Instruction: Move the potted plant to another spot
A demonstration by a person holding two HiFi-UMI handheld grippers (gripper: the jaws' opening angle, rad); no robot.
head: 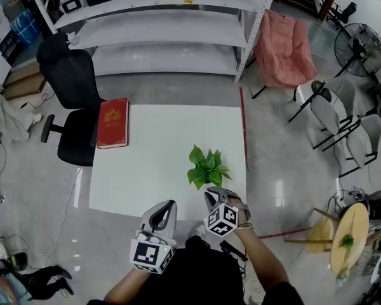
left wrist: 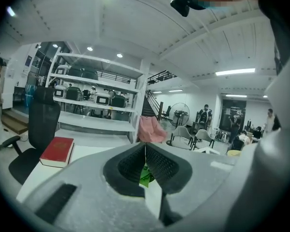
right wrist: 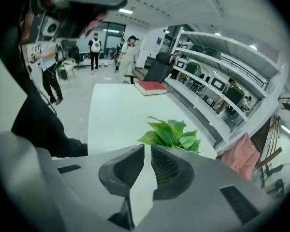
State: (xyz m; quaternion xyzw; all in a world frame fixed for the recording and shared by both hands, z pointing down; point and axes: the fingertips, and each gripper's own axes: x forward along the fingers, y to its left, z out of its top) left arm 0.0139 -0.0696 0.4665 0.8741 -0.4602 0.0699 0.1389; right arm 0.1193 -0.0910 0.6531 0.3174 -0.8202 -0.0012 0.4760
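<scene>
2 grey handheld tongs hover at the near edge of the white square table point(head: 152, 164). The left gripper point(head: 168, 203) has its jaws pressed together, empty. The right gripper point(head: 211, 192) shows a narrow slit between its jaws and holds nothing. It is just beside the leafy green potted plant point(head: 207, 167), which stands on the table's near right part.

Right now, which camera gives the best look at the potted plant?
The head view: the potted plant shows unblocked from above, near the white table's right edge. The right gripper view shows its leaves closer, but the right gripper hides its base. The left gripper view shows only a green sliver.
</scene>
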